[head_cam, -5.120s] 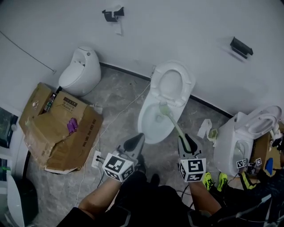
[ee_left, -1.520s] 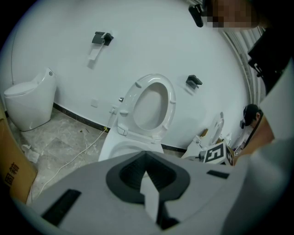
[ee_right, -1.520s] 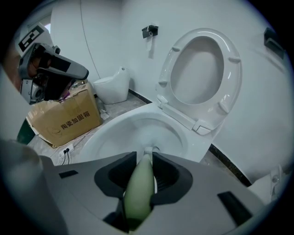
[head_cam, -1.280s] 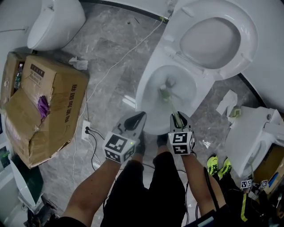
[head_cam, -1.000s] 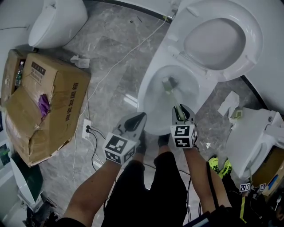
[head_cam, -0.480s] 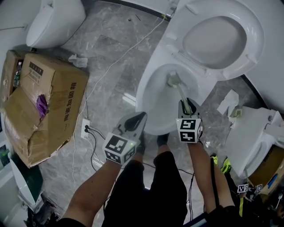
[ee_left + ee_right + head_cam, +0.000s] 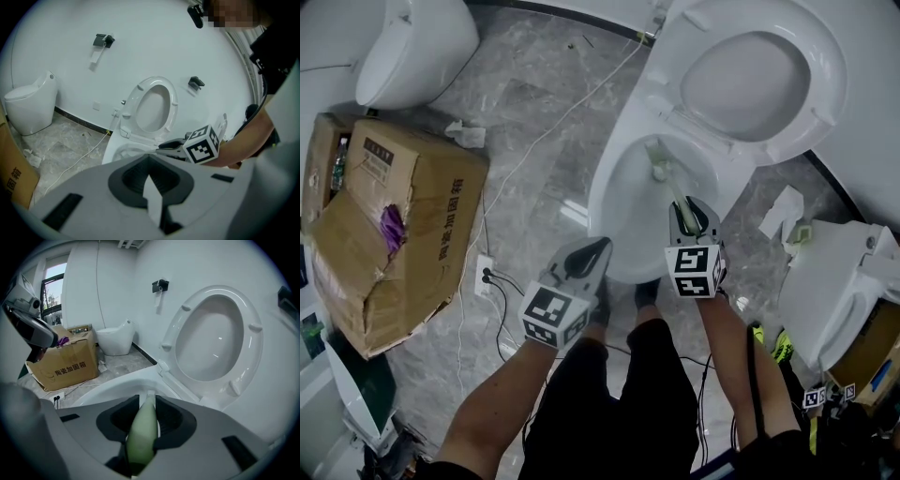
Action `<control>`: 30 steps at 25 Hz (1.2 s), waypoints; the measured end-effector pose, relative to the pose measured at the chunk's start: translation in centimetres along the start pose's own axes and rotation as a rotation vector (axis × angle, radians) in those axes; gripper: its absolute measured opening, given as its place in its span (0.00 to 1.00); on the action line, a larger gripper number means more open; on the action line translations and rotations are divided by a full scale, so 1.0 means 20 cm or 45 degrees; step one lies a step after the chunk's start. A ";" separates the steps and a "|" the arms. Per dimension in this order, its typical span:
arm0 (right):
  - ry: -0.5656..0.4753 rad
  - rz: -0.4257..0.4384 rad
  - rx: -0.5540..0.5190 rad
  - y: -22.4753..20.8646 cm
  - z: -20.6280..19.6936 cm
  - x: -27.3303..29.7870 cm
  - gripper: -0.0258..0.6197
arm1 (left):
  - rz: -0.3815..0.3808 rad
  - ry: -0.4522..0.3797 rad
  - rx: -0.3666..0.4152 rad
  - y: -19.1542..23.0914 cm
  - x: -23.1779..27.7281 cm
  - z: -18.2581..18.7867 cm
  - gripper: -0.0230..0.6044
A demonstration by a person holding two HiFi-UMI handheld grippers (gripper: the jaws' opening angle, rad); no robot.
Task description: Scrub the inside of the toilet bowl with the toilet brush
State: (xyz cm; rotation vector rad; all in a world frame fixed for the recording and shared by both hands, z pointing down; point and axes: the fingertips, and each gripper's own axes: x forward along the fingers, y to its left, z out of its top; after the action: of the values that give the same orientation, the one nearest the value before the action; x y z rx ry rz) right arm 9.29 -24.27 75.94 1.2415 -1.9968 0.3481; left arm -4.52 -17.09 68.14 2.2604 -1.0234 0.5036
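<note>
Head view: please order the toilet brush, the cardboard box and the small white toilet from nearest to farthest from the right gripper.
1. toilet brush, held in the right gripper, reaching into the bowl.
2. cardboard box, on the floor at left.
3. small white toilet, top left corner.

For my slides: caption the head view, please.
Right gripper holds the toilet brush in the toilet bowl; left gripper shut and empty.

I read one print only: 陶瓷加固箱, black characters on the side of the cardboard box [image 7: 65, 363]. The label [image 7: 380, 148] on its top flap is too small for me to read.
</note>
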 end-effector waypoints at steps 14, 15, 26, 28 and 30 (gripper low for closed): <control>0.096 -0.175 -0.008 -0.19 -0.20 -0.22 0.22 | -0.012 0.026 0.032 -0.06 -0.05 -0.03 0.05; 0.105 -0.182 0.001 -0.20 -0.22 -0.24 0.22 | -0.013 0.026 0.037 -0.07 -0.06 -0.03 0.05; 0.186 -0.159 0.030 -0.12 -0.38 -0.51 0.22 | -0.080 0.021 0.091 -0.20 -0.10 0.01 0.05; 0.195 -0.142 0.034 -0.08 -0.40 -0.55 0.22 | -0.084 0.016 0.098 -0.22 -0.12 0.03 0.05; 0.199 -0.134 0.045 -0.05 -0.42 -0.57 0.22 | -0.085 0.019 0.103 -0.24 -0.14 0.03 0.05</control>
State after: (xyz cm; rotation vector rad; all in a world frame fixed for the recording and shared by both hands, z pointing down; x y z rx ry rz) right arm 16.74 -12.45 73.29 1.2948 -1.7933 0.4170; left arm -2.56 -13.50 64.41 2.3501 -0.9319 0.5412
